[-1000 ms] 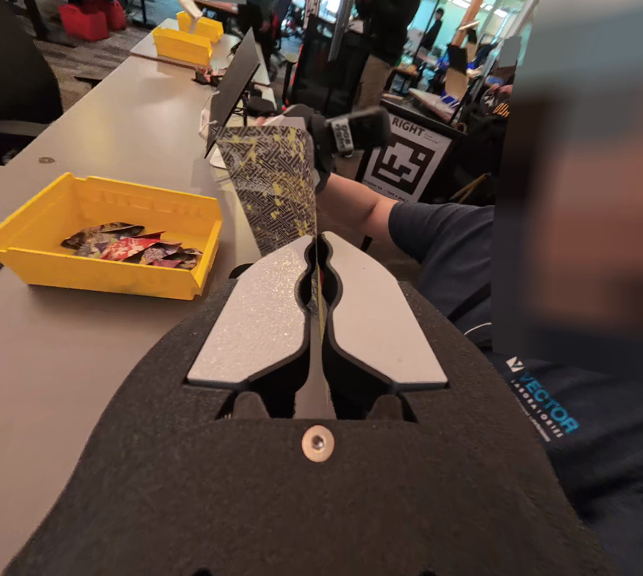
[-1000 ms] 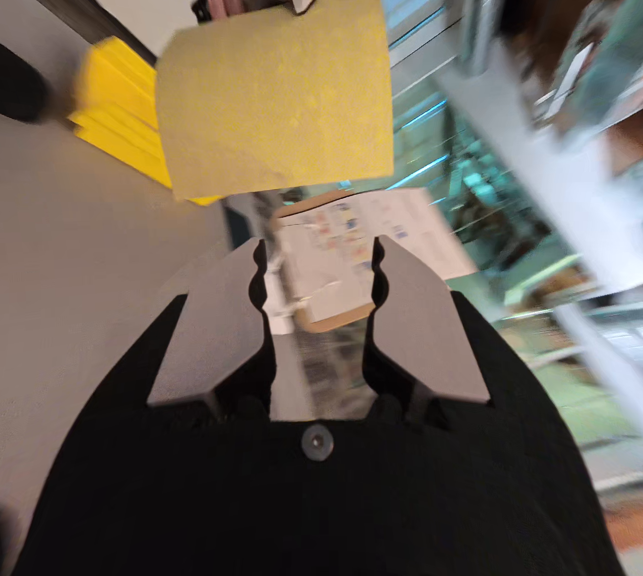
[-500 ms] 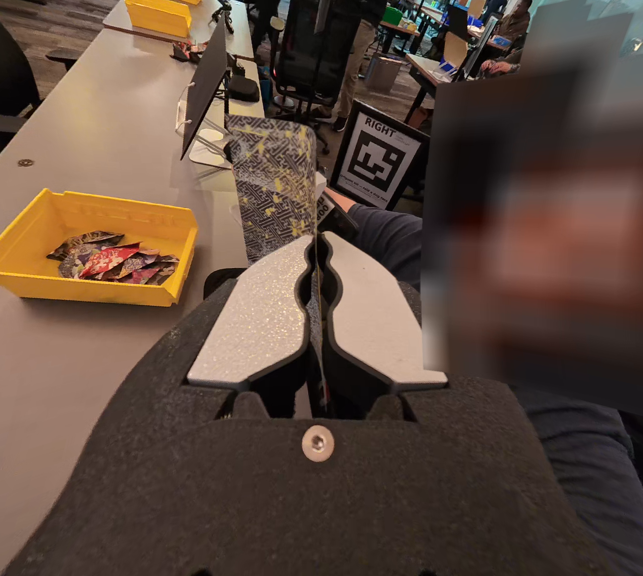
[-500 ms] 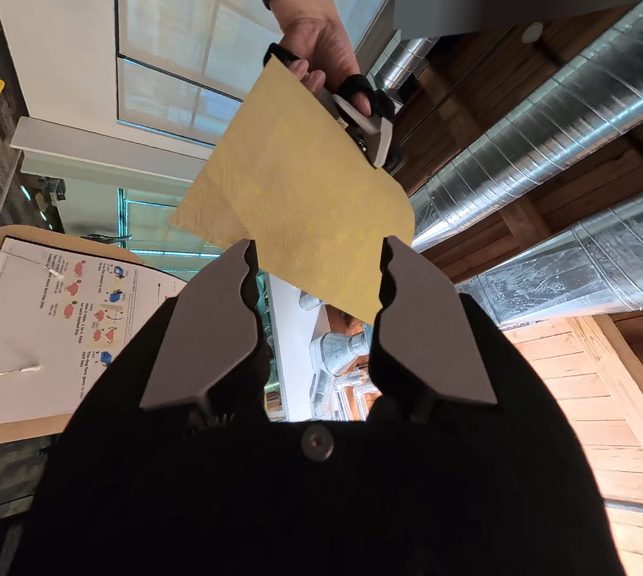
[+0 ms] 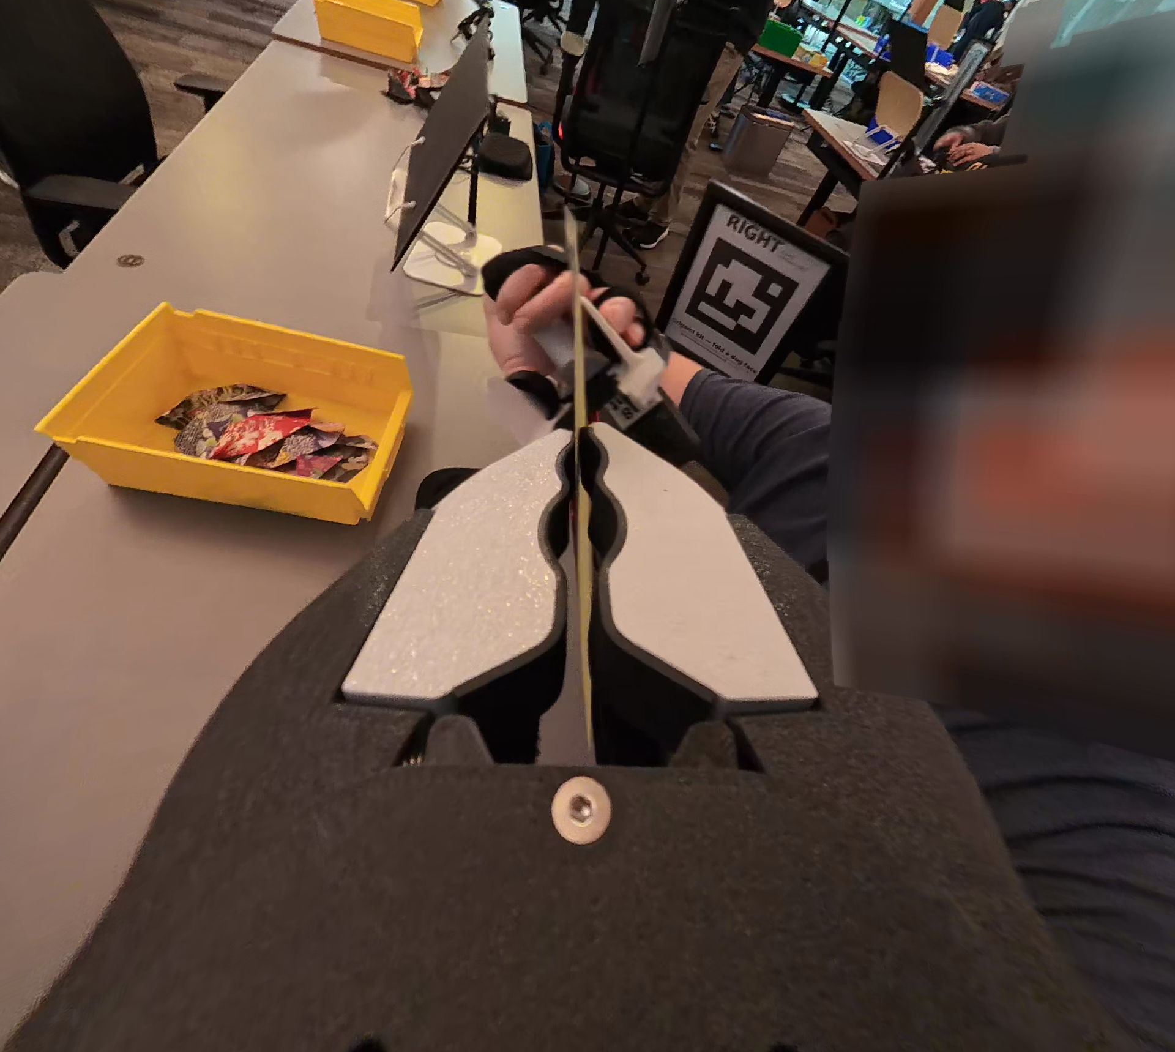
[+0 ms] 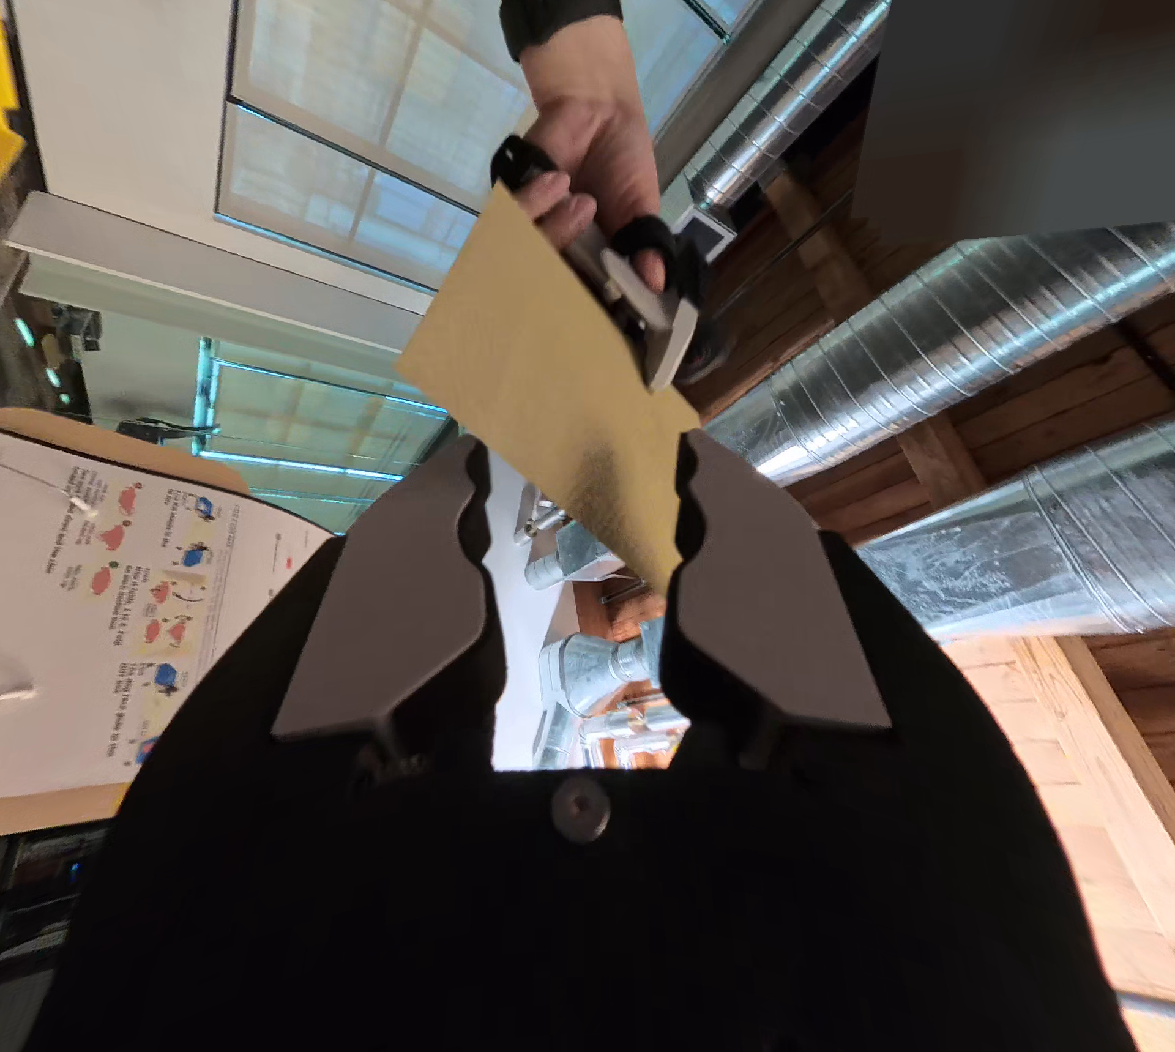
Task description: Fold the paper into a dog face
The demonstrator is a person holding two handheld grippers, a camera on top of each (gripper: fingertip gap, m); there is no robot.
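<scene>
My left gripper (image 5: pixel 578 433) is shut on a sheet of paper (image 5: pixel 577 322) and holds it upright in the air, edge-on in the left wrist view, as a thin yellow line. In the right wrist view the paper (image 6: pixel 540 385) shows its plain yellow side, with the left gripper (image 6: pixel 648 322) clamped on its upper right edge. My right gripper (image 6: pixel 582 443) is open and points upward. The paper's lower corner hangs between its fingers, close to the right finger (image 6: pixel 750 595). The right gripper (image 5: pixel 597 366) also shows just behind the paper in the left wrist view.
A yellow bin (image 5: pixel 222 474) with several folded patterned papers (image 5: pixel 267 436) sits on the grey table (image 5: pixel 191 608) to the left. A black board on a stand (image 5: pixel 445 157) and a marker sign (image 5: pixel 744 296) stand beyond. An instruction sheet (image 6: pixel 127 608) is at the left of the right wrist view.
The paper has turned from showing its dark patterned side to edge-on in the left view. My right gripper has come up to the paper, whose corner now sits between its open fingers.
</scene>
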